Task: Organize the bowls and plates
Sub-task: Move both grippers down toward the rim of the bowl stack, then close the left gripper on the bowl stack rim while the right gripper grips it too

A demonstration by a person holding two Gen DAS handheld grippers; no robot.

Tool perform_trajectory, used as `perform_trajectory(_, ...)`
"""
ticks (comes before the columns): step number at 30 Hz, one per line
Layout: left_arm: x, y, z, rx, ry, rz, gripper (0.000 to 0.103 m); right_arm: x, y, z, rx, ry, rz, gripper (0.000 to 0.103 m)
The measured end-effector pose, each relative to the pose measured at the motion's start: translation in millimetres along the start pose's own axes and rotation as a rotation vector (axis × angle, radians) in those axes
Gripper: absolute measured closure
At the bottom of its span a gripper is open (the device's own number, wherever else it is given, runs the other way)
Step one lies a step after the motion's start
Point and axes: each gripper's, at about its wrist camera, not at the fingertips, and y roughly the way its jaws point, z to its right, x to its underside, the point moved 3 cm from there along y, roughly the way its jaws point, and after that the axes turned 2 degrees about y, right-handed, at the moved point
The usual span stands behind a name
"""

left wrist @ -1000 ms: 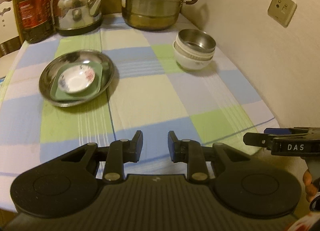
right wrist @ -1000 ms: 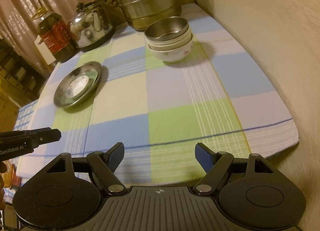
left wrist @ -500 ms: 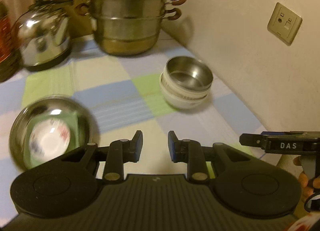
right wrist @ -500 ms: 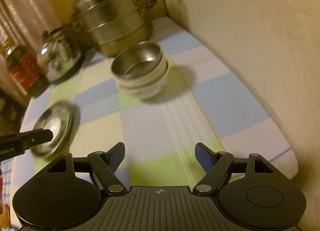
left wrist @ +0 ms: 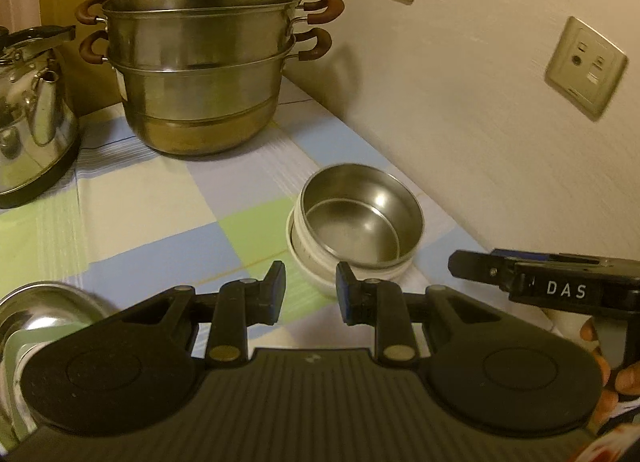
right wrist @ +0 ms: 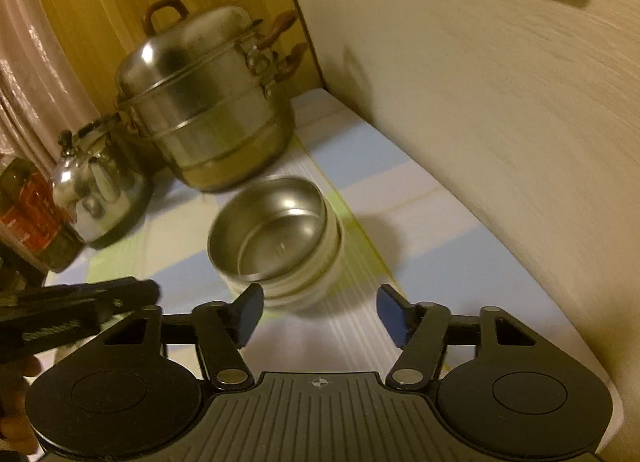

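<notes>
Both grippers have swung in from the table's near edge toward the bowl stack [right wrist: 280,238], steel bowl nested in white ones beside the wall; the plate pile [left wrist: 36,302] slides off left. The right gripper [right wrist: 320,312] has just been closing, nothing between its jaws; the left gripper [left wrist: 310,292] stays narrowly released, empty. A bowl pickup looks next

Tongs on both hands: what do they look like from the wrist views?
Both are matte black. The left tongs and right tongs have blue-faced pads on hinged linkage arms with silver rivets, two round discs and a ribbed centre plate. The right unit's side reads "DAS" in white. No cables or sleeves show.
</notes>
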Motion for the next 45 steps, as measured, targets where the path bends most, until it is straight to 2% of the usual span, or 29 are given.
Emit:
perform_trajectory(3,-7,13,0,-0.013,-0.021,0.002,0.079,-14,11,0,-0.025,-0.019,0.02,0.047)
perform_trajectory(7,-16,26,-1,-0.046,-0.055,0.001,0.079,-32,27,9,-0.079,-0.009,0.015,0.066)
perform_trajectory(11,-24,39,1,-0.067,-0.075,0.004,0.079,-48,43,18,-0.124,-0.006,-0.001,0.077)
perform_trajectory(17,-29,52,3,-0.107,-0.082,-0.005,0.081,-57,62,28,-0.186,-0.011,-0.044,0.086)
perform_trajectory(20,-29,58,4,-0.112,-0.082,-0.013,0.088,-58,68,32,-0.207,-0.017,-0.058,0.092)
perform_trajectory(25,-27,65,3,-0.12,-0.092,-0.026,0.094,-58,74,36,-0.223,-0.023,-0.078,0.095)
perform_trajectory(31,-25,70,1,-0.123,-0.111,-0.036,0.096,-57,78,39,-0.234,-0.03,-0.098,0.097)
perform_trajectory(40,-25,74,3,-0.137,-0.123,-0.044,0.095,-58,81,42,-0.244,-0.039,-0.115,0.097)
perform_trajectory(45,-24,75,0,-0.141,-0.173,-0.056,0.092,-61,79,35,-0.209,-0.084,-0.124,0.096)
